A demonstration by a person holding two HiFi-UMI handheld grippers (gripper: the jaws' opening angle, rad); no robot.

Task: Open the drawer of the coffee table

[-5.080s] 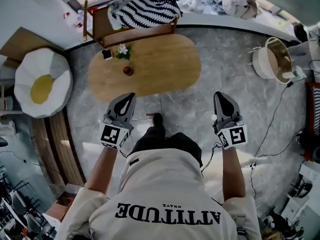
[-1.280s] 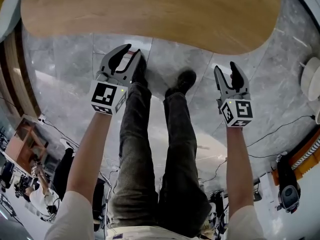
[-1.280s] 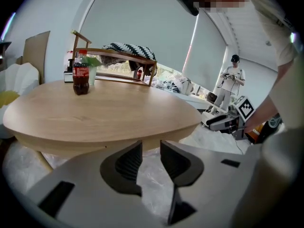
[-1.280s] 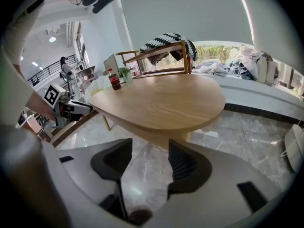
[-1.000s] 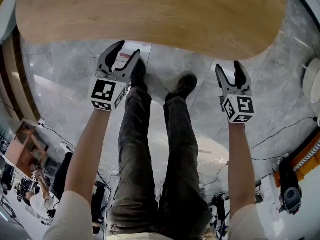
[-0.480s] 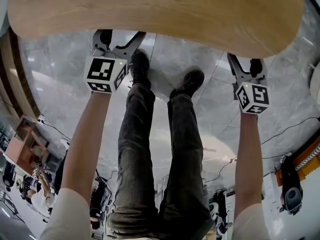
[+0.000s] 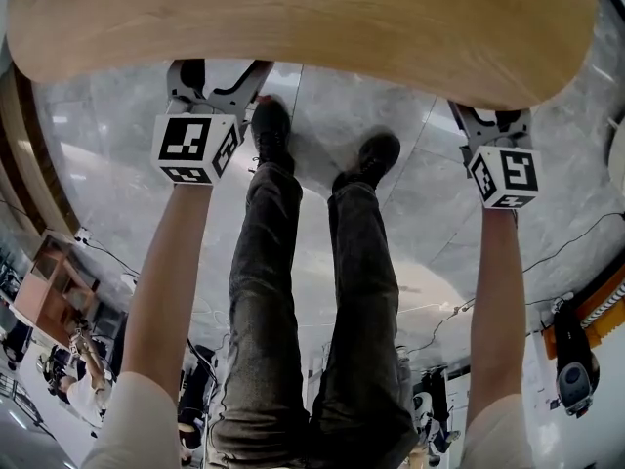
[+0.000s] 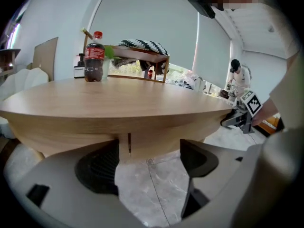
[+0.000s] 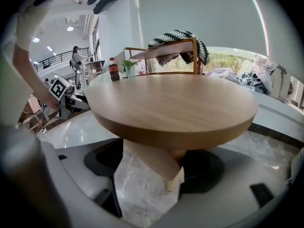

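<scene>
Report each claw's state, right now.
Left claw: open, jaws just been opening, nothing gripped between them.
Right claw: open, jaws just been opening, nothing gripped between them.

Showing warm honey-tan wood grain across the coffee table (image 7: pixel 312 27) along the top of the head view; running pale grey marble with white veins over the floor (image 7: pixel 107 164) beneath it; carrying black-and-white square markers on the left gripper (image 7: pixel 217 74) at upper left and the right gripper (image 7: pixel 491 120) at upper right, both light grey with black pads; pairing faded charcoal trousers (image 7: pixel 293 291) with black shoes (image 7: pixel 271 125) at centre; setting a red cap and red label on the dark cola bottle (image 8: pixel 94 57) at upper left of the left gripper view; striping the cloth (image 8: pixel 142 45) behind it black and white
</scene>
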